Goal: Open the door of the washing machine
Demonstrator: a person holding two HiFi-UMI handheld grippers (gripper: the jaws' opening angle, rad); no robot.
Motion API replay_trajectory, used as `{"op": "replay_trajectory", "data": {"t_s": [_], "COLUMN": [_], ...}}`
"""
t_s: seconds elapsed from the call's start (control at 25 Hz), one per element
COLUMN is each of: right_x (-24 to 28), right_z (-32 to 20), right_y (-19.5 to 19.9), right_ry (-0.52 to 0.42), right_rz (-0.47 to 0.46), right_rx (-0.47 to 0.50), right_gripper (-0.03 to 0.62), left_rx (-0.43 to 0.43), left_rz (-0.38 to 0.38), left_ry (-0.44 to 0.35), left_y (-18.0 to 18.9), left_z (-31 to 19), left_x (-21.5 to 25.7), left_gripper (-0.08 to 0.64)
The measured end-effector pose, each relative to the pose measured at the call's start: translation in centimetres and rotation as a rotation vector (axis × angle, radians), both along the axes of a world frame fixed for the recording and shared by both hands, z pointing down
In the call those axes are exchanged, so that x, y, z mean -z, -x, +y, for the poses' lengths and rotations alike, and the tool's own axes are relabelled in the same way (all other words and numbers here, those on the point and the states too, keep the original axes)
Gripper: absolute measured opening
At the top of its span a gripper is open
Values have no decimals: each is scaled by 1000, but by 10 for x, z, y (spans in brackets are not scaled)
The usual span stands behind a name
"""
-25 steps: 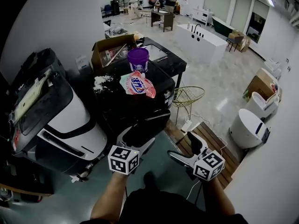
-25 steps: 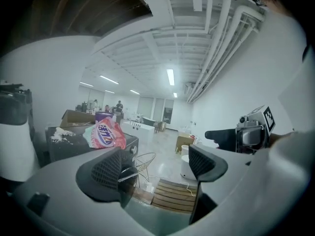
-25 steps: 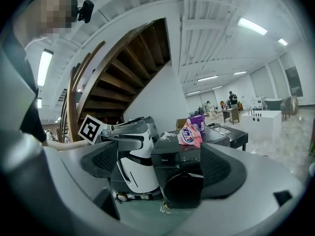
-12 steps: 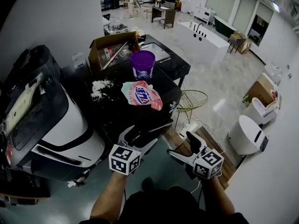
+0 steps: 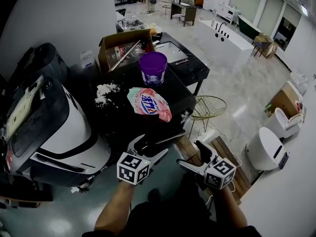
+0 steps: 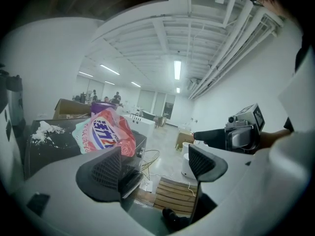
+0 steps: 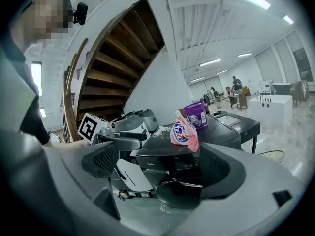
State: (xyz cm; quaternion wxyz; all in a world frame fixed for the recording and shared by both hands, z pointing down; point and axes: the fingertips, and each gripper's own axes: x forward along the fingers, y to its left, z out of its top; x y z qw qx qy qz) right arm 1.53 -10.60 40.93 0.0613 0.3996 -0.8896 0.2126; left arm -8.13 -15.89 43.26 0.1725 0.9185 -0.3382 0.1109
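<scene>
Right gripper view — machine door (image 7: 177, 190), left gripper (image 7: 140, 136)

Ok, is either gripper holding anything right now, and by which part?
Nothing is held. The left gripper and the right gripper both have their jaws apart with nothing between them.

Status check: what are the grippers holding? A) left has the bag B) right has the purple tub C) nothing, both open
C: the left gripper and right gripper each have jaws apart with nothing between them; the bag and tub sit on the washer.
</scene>
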Motion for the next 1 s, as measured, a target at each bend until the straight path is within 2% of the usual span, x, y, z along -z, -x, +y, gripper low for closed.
{"op": "replay_trajectory", "data": {"t_s": [0.36, 0.6, 0.76, 1.0], "right_x": [-3, -29, -39, -56], "right_z": [-85, -126, -139, -121], "right_y": [-85, -136, -138, -107], "right_ry": [0, 62, 74, 116], "right_rz": [-41, -38, -37, -4], "right_rx": [114, 241, 317, 410], "right_gripper": [529, 522, 519, 517], "left_rx": [112, 266, 345, 408], "left_rz": [-47, -58, -69, -41], "left_ry": [78, 102, 150, 172], "left_y": [-81, -118, -119, -105], "left_z": [-60, -89, -78, -52], "left_x": [-18, -20, -33, -42], "left_gripper": [445, 443, 443, 443]}}
